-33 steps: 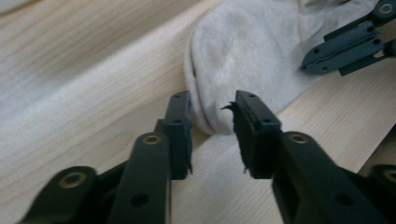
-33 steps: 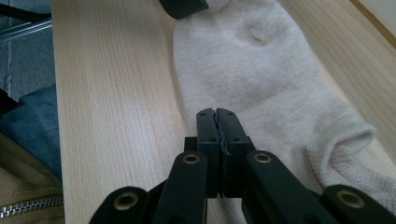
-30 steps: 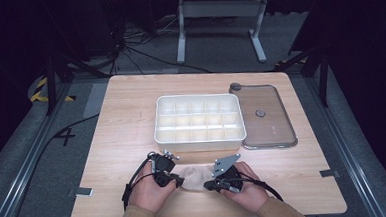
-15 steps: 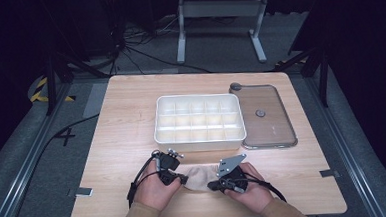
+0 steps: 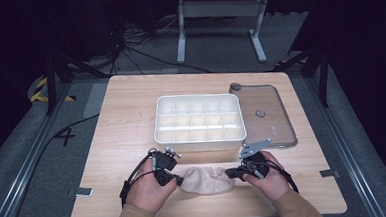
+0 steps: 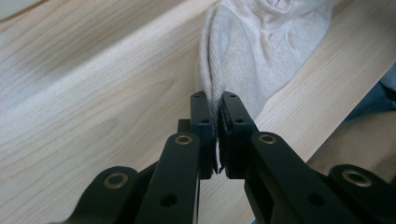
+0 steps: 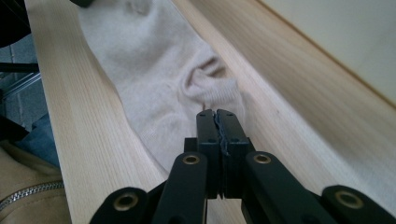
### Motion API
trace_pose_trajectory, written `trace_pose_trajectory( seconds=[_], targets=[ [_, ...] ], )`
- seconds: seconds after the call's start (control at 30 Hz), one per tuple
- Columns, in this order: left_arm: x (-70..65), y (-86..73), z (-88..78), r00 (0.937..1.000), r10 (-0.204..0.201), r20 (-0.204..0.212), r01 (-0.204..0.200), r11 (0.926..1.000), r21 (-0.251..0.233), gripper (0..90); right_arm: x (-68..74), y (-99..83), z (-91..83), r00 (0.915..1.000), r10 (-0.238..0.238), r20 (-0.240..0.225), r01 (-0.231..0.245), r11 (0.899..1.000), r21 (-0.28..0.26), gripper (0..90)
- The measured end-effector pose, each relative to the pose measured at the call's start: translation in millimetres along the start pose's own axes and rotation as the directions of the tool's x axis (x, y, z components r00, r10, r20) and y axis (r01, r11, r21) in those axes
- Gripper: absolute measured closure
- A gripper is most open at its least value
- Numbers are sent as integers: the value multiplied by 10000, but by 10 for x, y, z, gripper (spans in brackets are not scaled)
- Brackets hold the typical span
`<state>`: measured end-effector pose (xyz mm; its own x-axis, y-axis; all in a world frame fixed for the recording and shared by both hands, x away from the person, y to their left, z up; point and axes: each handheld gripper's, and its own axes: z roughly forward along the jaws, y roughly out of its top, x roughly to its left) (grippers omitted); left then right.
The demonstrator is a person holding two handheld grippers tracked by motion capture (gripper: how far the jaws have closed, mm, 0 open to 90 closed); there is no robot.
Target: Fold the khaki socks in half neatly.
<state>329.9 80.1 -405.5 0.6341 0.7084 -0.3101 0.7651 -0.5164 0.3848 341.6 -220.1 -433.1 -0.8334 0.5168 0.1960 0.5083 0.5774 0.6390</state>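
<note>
Setting: pale wooden table (image 5: pixel 131 111) on a grey carpeted floor, dark surroundings, a metal stand at the far side.

Item 1, left: left gripper (image 6: pixel 215 112), near edge of the table. Jaws have just been closing and now pinch a folded edge of the sock (image 5: pixel 207 179), fabric visibly sandwiched between the pads in the left gripper view.

Item 2, centre near: the sock, cream knit, lying flat along the near edge between the two hands, slightly rumpled at its middle. Its left end rises into the left jaws; its right end (image 7: pixel 163 93) lies at the tip of the right gripper.

Item 3, centre: white compartment tray (image 5: pixel 157 121), many small cells, apparently empty, just beyond the sock.

Item 4, right near: right gripper (image 7: pixel 217 116). Jaws fully together; a thin edge of knit seems caught between the tips, though the bite looks shallow.

Item 5, right far: clear lid (image 5: pixel 276 119) with a small knob, lying flat beside the tray.

Handling note: the work appears to be stretching or folding the sock. Both bites should hold before any lift; the right one may slip, so a deeper hold there seems wise. Raise both ends evenly, keep tension light to avoid dragging fabric off the near edge, and keep clear of the tray wall.
</note>
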Motion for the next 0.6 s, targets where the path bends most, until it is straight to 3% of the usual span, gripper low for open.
trace_pose_trajectory(
  seconds=[0.2,0.43,0.6],
  targets=[
    [-40,-2,-38,9998,111,172,-111,9999,-21,855,4,-39,140,9997,-122,221,108,9980,625,900],
    [-79,10,-106,9985,487,259,-468,9964,-701,849,-6,-64,209,9999,97,-54,-95,9993,353,900],
    [-159,47,-120,9970,742,240,-716,9927,-968,850,27,-65,222,9999,-121,45,120,9995,275,900]
  ],
)
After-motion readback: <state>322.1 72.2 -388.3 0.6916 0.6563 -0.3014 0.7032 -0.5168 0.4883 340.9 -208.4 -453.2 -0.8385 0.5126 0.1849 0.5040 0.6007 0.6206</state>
